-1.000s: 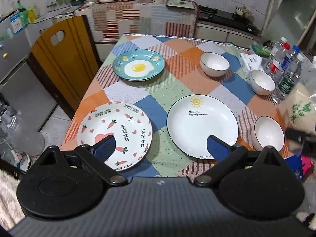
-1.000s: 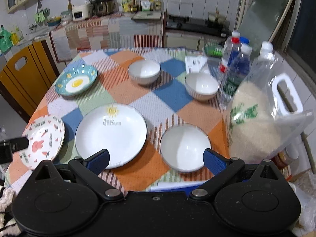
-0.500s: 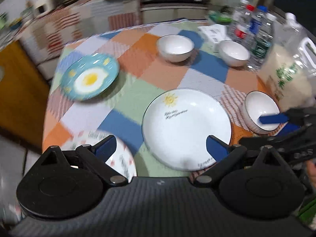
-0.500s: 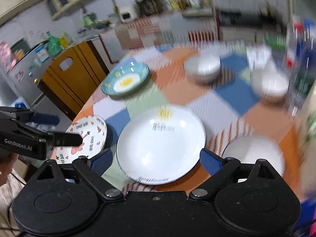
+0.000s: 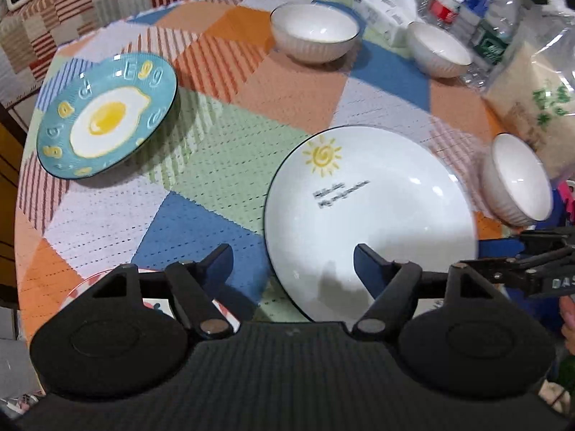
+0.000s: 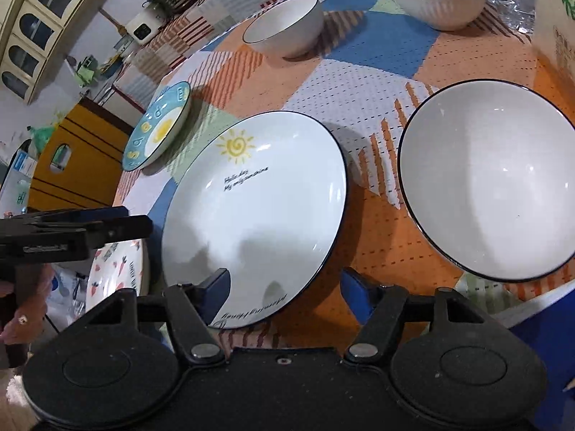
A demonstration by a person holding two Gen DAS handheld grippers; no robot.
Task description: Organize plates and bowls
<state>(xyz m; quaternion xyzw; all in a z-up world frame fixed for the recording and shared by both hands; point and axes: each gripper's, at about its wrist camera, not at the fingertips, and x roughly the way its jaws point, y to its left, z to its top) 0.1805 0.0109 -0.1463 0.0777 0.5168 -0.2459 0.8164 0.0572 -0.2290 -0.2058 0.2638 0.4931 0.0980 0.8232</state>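
Note:
A large white plate with a sun drawing (image 5: 370, 215) lies on the patchwork tablecloth; it also shows in the right wrist view (image 6: 255, 208). My left gripper (image 5: 293, 264) is open, low over the plate's near left rim. My right gripper (image 6: 284, 289) is open, straddling the plate's near rim. A teal egg plate (image 5: 107, 115) lies at the far left. A carrot-print plate (image 6: 118, 269) lies at the near left edge. Three white bowls stand on the table: one near right (image 6: 492, 183), two at the back (image 5: 314, 32) (image 5: 440, 50).
Water bottles (image 5: 481, 18) and a clear bag of rice (image 5: 535, 107) stand along the table's right side. A tissue pack (image 5: 386, 3) lies at the back. A wooden chair (image 6: 72, 165) stands left of the table, past its edge.
Both grippers have moved forward and down toward the sun plate. Their jaws have narrowed a little but stay open. The dishes have not moved.

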